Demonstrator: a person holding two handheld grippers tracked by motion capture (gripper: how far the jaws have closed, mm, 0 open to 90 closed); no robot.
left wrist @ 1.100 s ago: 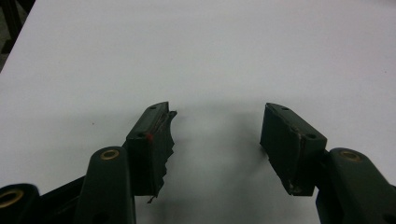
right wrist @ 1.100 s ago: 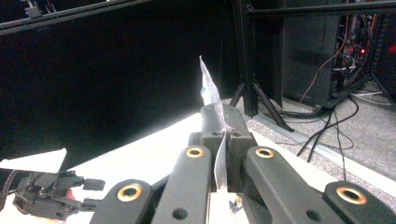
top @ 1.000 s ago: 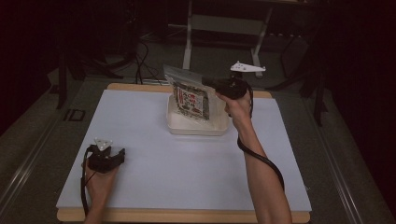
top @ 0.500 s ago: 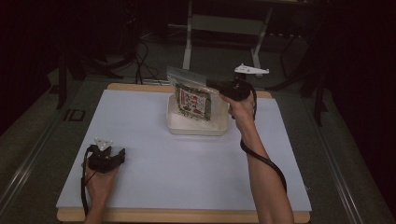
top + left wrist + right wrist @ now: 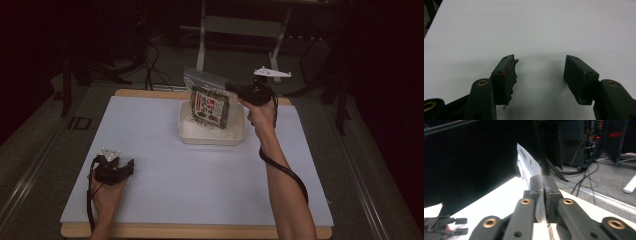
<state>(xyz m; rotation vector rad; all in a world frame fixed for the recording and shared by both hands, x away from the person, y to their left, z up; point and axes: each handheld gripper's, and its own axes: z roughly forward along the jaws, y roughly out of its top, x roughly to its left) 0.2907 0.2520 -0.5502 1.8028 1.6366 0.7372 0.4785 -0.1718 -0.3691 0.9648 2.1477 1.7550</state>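
The right gripper (image 5: 234, 90) is clamped on the clear top edge of a printed snack bag (image 5: 210, 105) — its jaws pinch the plastic flat between them. The bag hangs over a shallow white tray (image 5: 210, 136) at the table's (image 5: 200, 200) far side, the right forearm stretched forward. The left gripper (image 5: 540, 72) rests near the front left corner — jaws spread wide, nothing between them.
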